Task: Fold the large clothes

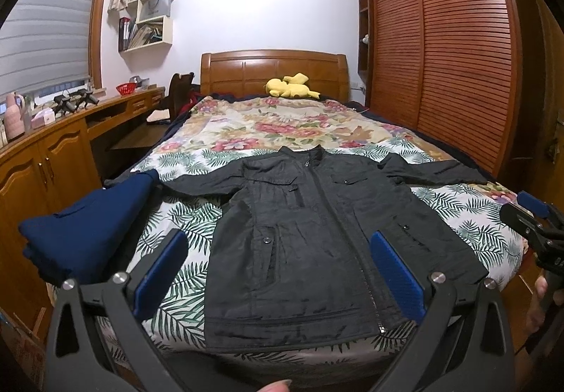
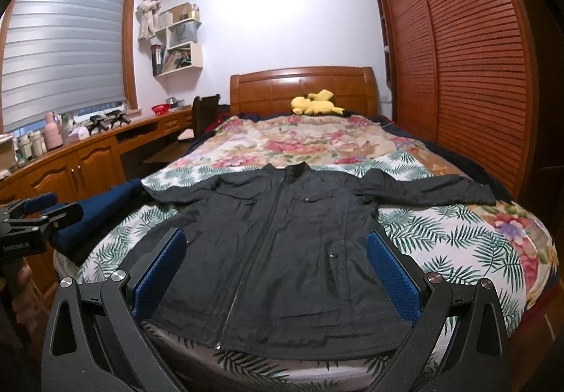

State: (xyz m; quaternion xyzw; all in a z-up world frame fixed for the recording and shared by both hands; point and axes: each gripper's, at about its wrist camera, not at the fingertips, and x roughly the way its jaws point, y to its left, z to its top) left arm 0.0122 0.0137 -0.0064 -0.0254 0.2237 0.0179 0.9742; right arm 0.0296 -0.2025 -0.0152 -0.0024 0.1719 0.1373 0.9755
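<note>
One black jacket (image 1: pixel 310 237) spread flat, front up, on the bed (image 1: pixel 176 226); collar toward the headboard (image 1: pixel 273 73), hem at the foot edge, long axis along the bed, sleeves stretched out sideways. Left gripper (image 1: pixel 278 272) and right gripper (image 2: pixel 276 267) both spread wide, grasping nothing, poised above the hem. Folded navy garment (image 1: pixel 88 226) beside the left sleeve.

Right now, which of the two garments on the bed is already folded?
The navy blue garment at the bed's left edge is folded into a stack. The black zip-up jacket lies spread flat, sleeves out, zipped shut.
</note>
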